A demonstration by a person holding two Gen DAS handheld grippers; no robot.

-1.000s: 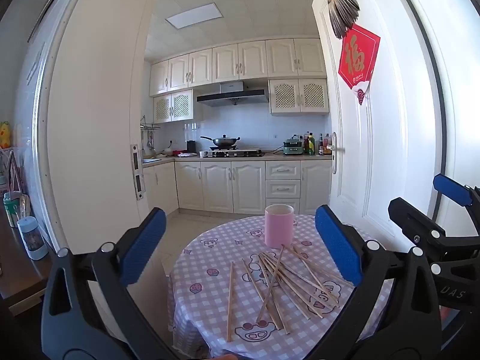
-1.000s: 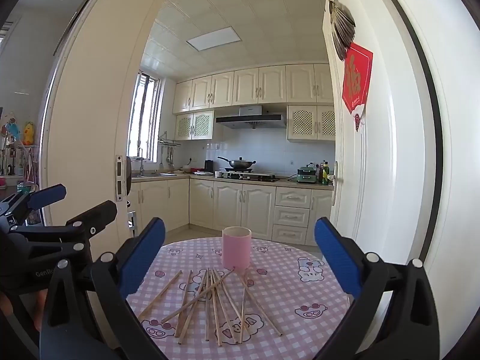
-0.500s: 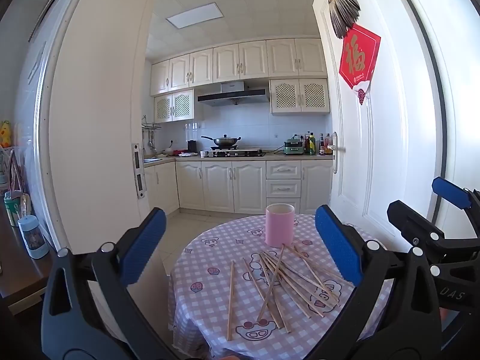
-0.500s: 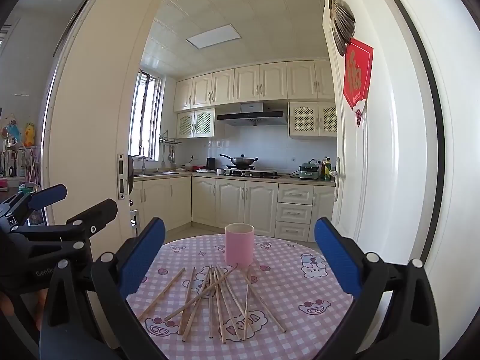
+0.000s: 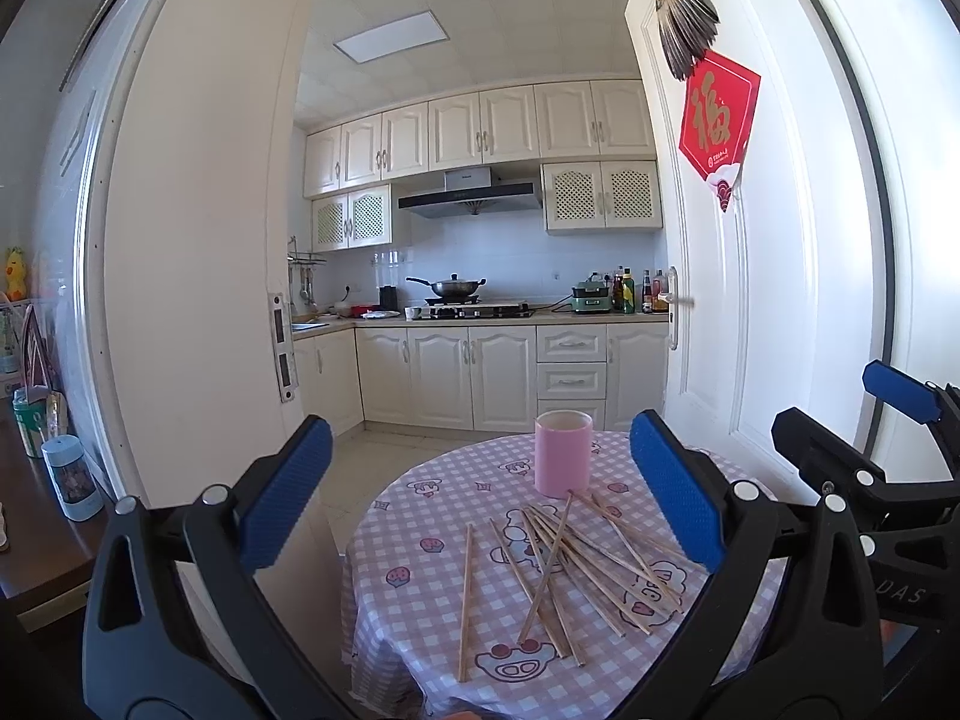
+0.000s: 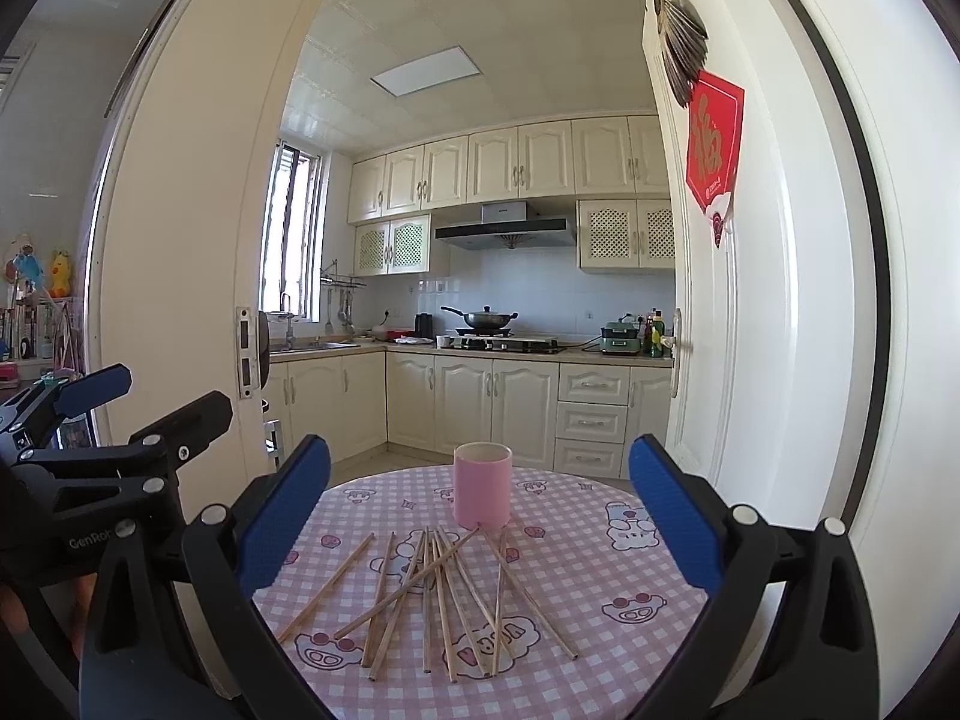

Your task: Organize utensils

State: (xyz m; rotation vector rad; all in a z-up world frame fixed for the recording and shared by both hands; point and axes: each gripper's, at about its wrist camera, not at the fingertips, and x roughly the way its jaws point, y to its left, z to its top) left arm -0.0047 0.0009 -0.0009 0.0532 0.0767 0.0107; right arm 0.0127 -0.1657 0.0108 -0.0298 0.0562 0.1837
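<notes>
Cream kitchen cabinets across the middle background, a wok on the stove, a white door at right with a red paper decoration in the upper right. Round tabletop under a pink checked cloth in the lower centre. Pink cup upright near the far edge, centre of frame. Wooden chopsticks strewn loose and crossing just in front of the cup, one tip seemingly touching its base; one stick lying apart, left of the pile in the left wrist view. Left tool spread wide apart, holding nothing, framing cup and pile from above. Right tool likewise wide apart, gripping nothing, near the table's front edge.
</notes>
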